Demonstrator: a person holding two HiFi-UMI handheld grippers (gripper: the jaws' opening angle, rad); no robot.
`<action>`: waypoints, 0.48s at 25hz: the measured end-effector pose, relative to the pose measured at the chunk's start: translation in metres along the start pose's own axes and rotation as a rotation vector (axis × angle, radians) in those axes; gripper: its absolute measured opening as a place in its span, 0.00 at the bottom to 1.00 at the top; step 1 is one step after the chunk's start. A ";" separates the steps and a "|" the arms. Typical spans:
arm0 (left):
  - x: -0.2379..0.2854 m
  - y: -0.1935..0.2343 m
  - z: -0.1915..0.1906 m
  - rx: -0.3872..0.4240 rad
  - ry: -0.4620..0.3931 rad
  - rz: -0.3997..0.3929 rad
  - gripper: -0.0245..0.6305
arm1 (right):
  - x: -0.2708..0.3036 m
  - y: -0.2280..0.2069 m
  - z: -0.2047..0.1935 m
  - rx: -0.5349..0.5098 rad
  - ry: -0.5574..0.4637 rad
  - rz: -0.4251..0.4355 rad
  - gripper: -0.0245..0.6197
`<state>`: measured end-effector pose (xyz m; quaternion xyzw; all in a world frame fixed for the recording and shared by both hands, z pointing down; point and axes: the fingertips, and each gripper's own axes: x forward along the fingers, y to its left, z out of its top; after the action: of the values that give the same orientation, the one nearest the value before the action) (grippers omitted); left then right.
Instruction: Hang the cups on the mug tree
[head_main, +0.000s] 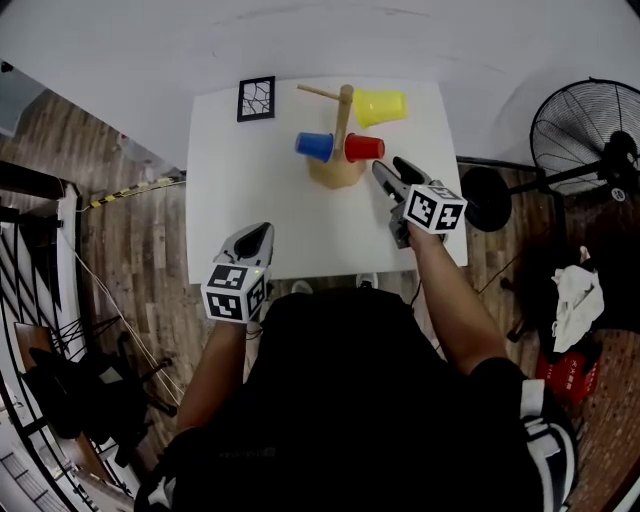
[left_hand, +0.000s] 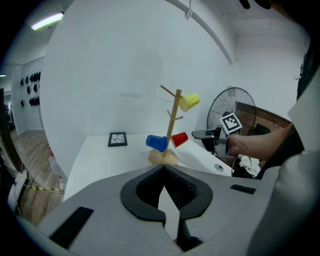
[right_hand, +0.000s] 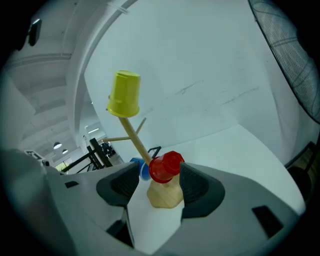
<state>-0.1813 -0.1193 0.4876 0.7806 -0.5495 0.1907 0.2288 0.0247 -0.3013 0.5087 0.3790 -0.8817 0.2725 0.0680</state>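
Evidently my right gripper (head_main: 390, 168) stands wide and empty because the red plastic cup (head_main: 364, 147) just ahead of its jaws hangs on the wooden mug tree (head_main: 343, 110), while my left gripper (head_main: 262, 232) sits closed and idle.

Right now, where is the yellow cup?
In the head view the yellow cup hangs on the mug tree, right of its trunk, near the far edge of the white table, just beyond the red cup.
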 end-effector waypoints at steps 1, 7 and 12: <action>0.001 -0.001 0.002 0.003 -0.003 -0.007 0.06 | -0.005 0.007 0.001 -0.039 0.000 0.004 0.40; 0.006 -0.015 0.016 0.053 -0.015 -0.056 0.06 | -0.037 0.045 0.002 -0.265 -0.001 -0.008 0.36; 0.007 -0.024 0.031 0.085 -0.033 -0.093 0.06 | -0.061 0.073 0.004 -0.343 -0.029 0.003 0.25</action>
<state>-0.1545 -0.1353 0.4621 0.8174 -0.5077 0.1901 0.1948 0.0165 -0.2234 0.4538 0.3643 -0.9168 0.1129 0.1185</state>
